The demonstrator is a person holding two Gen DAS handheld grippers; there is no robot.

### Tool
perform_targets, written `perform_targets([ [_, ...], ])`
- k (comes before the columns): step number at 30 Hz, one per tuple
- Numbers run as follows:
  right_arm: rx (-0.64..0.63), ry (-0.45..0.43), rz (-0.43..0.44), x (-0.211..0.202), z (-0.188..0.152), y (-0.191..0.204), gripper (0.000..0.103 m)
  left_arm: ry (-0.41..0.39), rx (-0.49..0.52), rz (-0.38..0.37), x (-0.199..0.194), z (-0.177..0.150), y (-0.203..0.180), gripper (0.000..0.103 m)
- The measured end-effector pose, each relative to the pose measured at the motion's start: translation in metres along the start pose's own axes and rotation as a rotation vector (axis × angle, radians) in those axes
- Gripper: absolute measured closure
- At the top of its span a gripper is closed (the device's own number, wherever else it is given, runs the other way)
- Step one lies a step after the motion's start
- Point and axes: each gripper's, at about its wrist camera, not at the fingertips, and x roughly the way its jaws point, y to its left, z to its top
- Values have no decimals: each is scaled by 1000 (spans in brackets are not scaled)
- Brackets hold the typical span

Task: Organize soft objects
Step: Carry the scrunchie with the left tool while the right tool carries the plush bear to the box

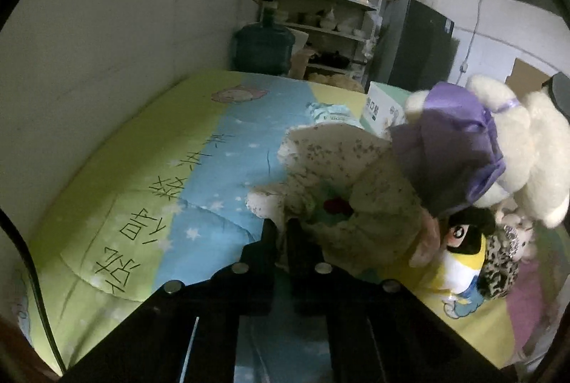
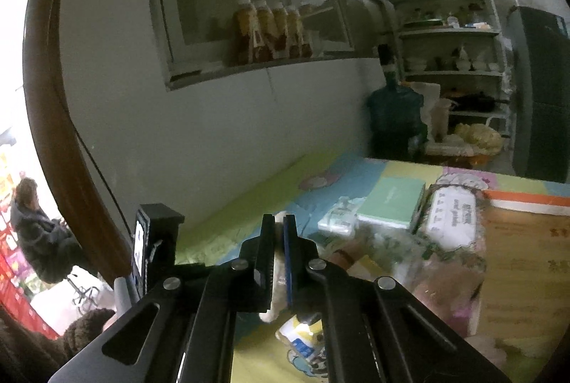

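Left wrist view: the left tool (image 1: 281,233) is clenched on the floral cloth (image 1: 342,169) near the bed's (image 1: 142,169) right edge.

Right wrist view: the right tool (image 2: 279,233) grips a cream plush toy (image 2: 274,308), lifted above the bed; placing it comes next.

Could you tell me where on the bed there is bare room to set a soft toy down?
The quilt lies bare along the wall, over its green and blue stripes up to the far edge by the water jug. The other side is crowded: the floral cloth, the plush bear, a cartoon doll, the boxes and the tissue pack.
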Motion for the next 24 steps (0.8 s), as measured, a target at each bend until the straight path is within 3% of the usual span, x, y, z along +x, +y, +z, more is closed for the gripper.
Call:
perform_targets([
  [12, 1, -58, -37, -18, 16, -15, 99, -90, -9, 18, -37, 5, -2, 97],
  [24, 0, -132, -92, -54, 39, -33, 99, -223, 35, 5, -85, 43, -33, 97],
])
